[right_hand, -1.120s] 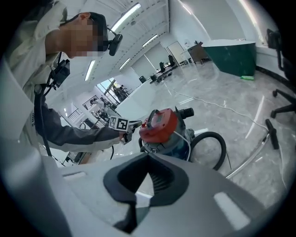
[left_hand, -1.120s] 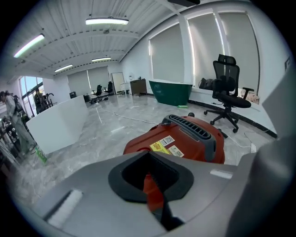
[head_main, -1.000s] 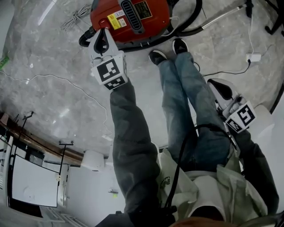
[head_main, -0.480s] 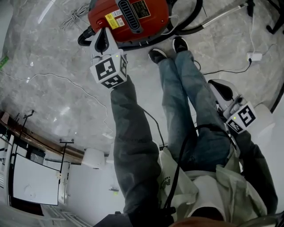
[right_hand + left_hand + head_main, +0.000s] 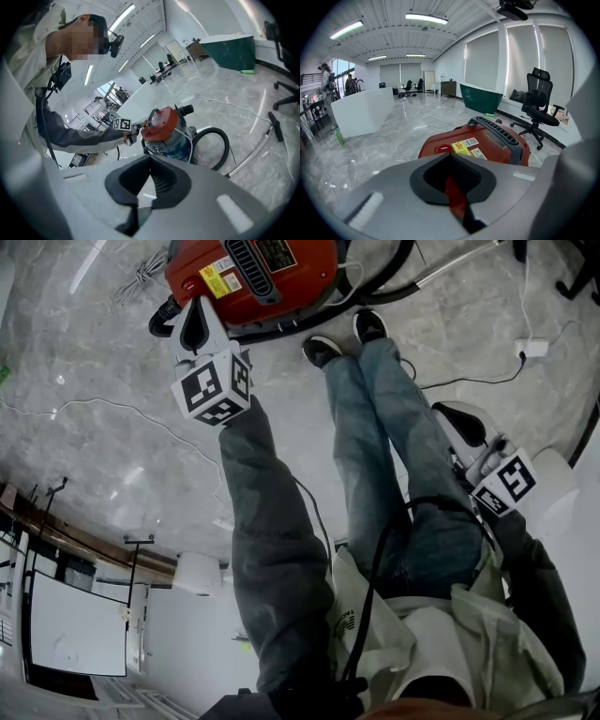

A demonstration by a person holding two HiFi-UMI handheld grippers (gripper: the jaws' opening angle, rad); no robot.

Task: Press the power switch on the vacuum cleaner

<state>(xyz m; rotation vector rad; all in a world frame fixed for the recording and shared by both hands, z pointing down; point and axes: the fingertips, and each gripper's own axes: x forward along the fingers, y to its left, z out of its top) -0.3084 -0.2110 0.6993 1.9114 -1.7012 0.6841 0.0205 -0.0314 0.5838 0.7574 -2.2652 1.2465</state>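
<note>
The red-topped vacuum cleaner (image 5: 253, 273) stands on the marble floor at the top of the head view. My left gripper (image 5: 192, 317) is shut and its tips lie at the lid's near-left edge. In the left gripper view the red lid (image 5: 487, 143) fills the middle, and a round red switch (image 5: 443, 149) sits just beyond the shut left gripper (image 5: 450, 157). My right gripper (image 5: 461, 432) hangs shut and empty by the person's right leg, far from the machine. The right gripper view shows the vacuum cleaner (image 5: 161, 124) from the side beyond the right gripper (image 5: 151, 158).
A black hose (image 5: 215, 145) and a metal wand (image 5: 459, 263) lie right of the vacuum. The person's shoes (image 5: 323, 351) stand close to it. A thin white cable (image 5: 112, 407) crosses the floor on the left, and a plug adapter (image 5: 532, 348) lies on the right. An office chair (image 5: 540, 101) stands behind.
The left gripper has shifted up and left in the head view with the vacuum, and its marker cube looks larger. The right gripper has stayed put.
</note>
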